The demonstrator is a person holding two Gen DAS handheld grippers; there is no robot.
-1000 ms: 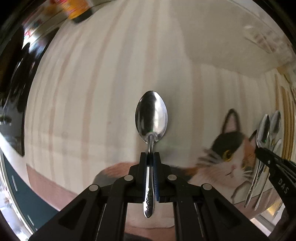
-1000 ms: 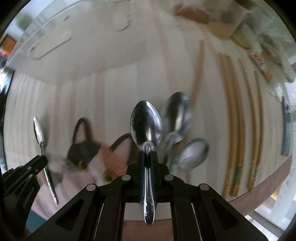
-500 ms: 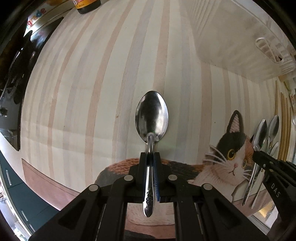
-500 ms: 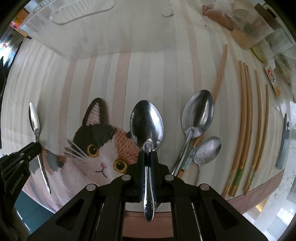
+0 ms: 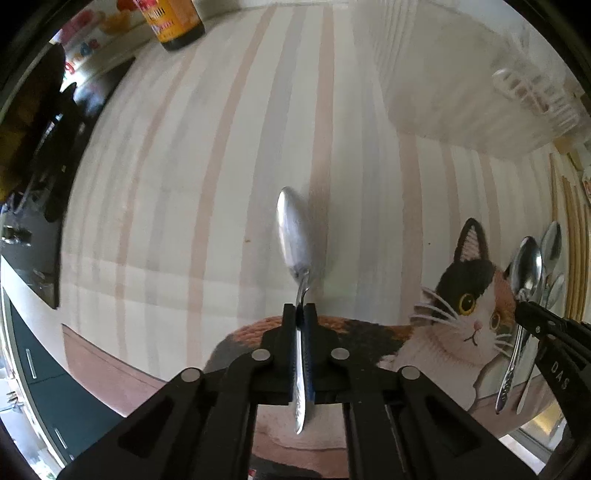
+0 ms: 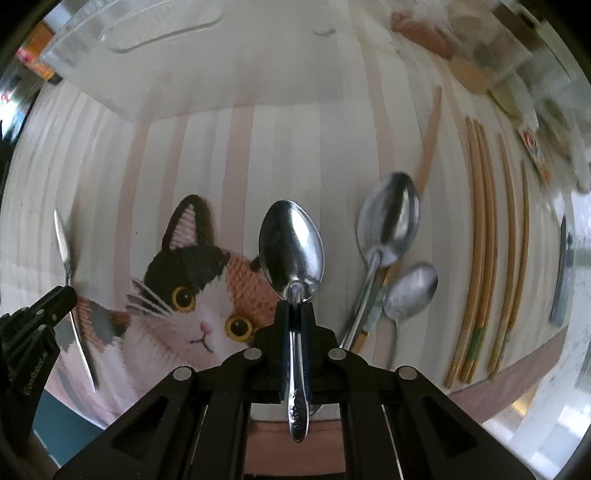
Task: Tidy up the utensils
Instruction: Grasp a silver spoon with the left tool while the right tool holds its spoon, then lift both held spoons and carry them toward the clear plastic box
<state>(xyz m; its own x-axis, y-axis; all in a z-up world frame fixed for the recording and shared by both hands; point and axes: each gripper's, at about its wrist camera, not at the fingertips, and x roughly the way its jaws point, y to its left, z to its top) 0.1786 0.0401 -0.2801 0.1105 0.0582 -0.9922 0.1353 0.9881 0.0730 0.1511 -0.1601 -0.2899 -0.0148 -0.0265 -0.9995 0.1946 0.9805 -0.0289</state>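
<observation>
My left gripper is shut on the handle of a steel spoon, whose bowl is tilted on edge and blurred above the striped mat. My right gripper is shut on a second steel spoon, bowl facing up, over the cat picture. Two more spoons lie on the mat to the right: a large one and a smaller one. The left gripper and its spoon show at the left edge of the right wrist view. The right gripper's spoon shows at the right of the left wrist view.
A clear plastic tray stands at the back of the mat, also in the left wrist view. Several wooden chopsticks lie at the right. A dark bottle stands at the back left. The mat's front edge is near.
The spoon in my left gripper has rolled from bowl-up to on edge. Both views have moved nearer the mat, and the cat picture has shifted toward the centre in the right wrist view.
</observation>
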